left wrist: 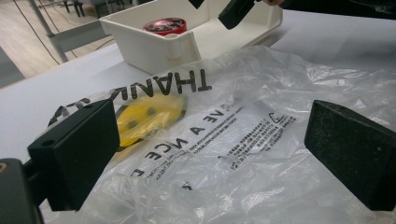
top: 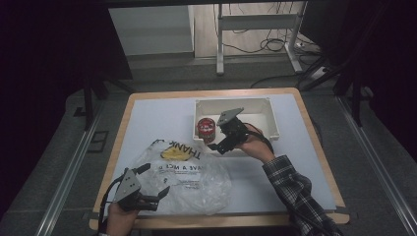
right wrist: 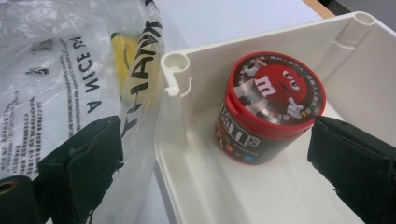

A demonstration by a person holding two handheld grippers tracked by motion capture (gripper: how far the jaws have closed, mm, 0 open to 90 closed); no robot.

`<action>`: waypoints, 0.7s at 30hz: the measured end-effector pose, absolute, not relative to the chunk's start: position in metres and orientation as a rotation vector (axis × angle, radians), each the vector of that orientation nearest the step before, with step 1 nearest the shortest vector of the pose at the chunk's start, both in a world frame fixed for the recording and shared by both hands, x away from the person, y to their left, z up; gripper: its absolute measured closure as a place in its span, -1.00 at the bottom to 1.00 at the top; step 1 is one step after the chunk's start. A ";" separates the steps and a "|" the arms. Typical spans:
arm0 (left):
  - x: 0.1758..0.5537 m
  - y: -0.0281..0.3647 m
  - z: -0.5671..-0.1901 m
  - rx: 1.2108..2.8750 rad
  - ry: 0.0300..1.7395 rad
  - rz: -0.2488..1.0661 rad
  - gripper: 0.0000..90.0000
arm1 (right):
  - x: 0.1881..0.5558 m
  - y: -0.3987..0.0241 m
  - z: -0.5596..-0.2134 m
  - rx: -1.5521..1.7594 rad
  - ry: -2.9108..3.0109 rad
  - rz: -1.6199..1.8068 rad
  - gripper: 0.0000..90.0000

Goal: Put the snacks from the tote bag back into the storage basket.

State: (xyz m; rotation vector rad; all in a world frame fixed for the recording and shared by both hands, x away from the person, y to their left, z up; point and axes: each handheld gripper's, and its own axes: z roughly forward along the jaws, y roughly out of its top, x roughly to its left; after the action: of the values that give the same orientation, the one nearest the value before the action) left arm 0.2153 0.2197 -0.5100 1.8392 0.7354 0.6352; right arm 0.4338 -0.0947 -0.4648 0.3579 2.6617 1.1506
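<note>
A red-lidded candy tub (top: 205,129) (right wrist: 271,107) stands upright in the left end of a white plastic bin (top: 236,101) (right wrist: 176,70). My right gripper (top: 219,137) (right wrist: 210,140) hangs open over the bin's near-left corner. One jaw is outside the wall above the bag, and the other is inside just beside the tub, not touching it. A crumpled clear plastic bag (top: 196,182) (left wrist: 261,140) with black lettering and a yellow smiley print (left wrist: 140,114) lies in front of the bin. My left gripper (top: 155,179) (left wrist: 210,140) is open low over the bag's near-left part, with nothing gripped.
The white tabletop (top: 305,162) has a wooden rim, with bare surface right of the bag and bin. The bin (left wrist: 149,46) lies beyond the bag in the left gripper view. Metal desk legs (top: 220,44) and cables stand on the floor behind the table.
</note>
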 end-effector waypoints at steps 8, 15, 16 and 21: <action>0.215 0.220 -0.510 1.835 0.735 0.632 -0.93 | 0.429 -0.100 -0.466 0.370 2.648 1.182 -0.92; 0.215 0.221 -0.509 1.829 0.736 0.631 -0.93 | 0.423 -0.101 -0.467 0.394 2.647 1.213 -0.92; 0.215 0.221 -0.509 1.829 0.735 0.631 -0.93 | 0.422 -0.101 -0.467 0.400 2.645 1.223 -0.91; 0.215 0.221 -0.509 1.823 0.733 0.629 -0.93 | 0.419 -0.103 -0.465 0.421 2.636 1.257 -0.92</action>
State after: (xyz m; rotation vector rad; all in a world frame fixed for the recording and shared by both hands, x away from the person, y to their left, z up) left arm 0.2145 0.2211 -0.5089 1.8233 0.7328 0.6294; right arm 0.4186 -0.1030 -0.4652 0.4212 2.6359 1.2565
